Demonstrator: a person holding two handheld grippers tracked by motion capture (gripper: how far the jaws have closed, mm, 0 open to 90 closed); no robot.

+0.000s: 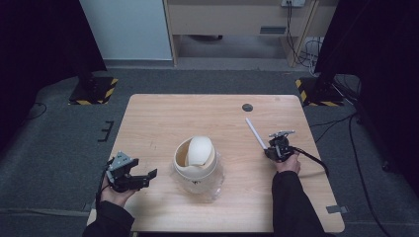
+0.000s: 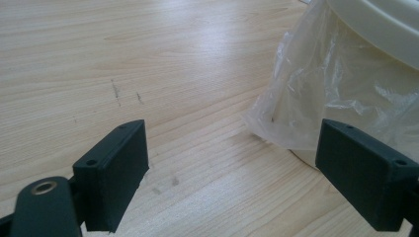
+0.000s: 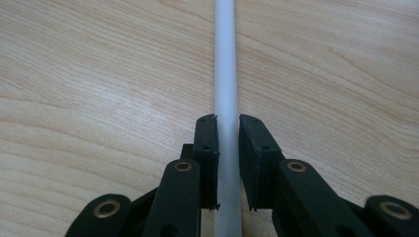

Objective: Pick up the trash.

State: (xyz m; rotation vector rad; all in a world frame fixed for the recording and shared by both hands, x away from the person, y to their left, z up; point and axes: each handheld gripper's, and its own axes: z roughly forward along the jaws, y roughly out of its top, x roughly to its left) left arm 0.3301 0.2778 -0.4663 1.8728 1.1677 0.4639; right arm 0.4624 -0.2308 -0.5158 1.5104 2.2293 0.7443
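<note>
so the right gripper has its two black jaws pressed on a thin white stick. the stick runs out long in front of the jaws and sits low over the wooden table, on the right side. i cannot tell if its far end is touching the wood.

the left gripper has its jaws spread wide and holds nothing. it sits low by the near left part of the table, and it points at the cream bin in the middle. the bin has a round swing lid and a clear plastic bag puffing out around its bottom. one jaw is just beside the bag.

what could go wrong? the stick is round and smooth, and it is held near one end. i think it could slip or spin in the jaws if the long end bumps the table or the bin. the bin looks light, so a poke from the stick might push it over or slide it away. the open left jaws could also snag the thin bag and pull it crooked.
</note>
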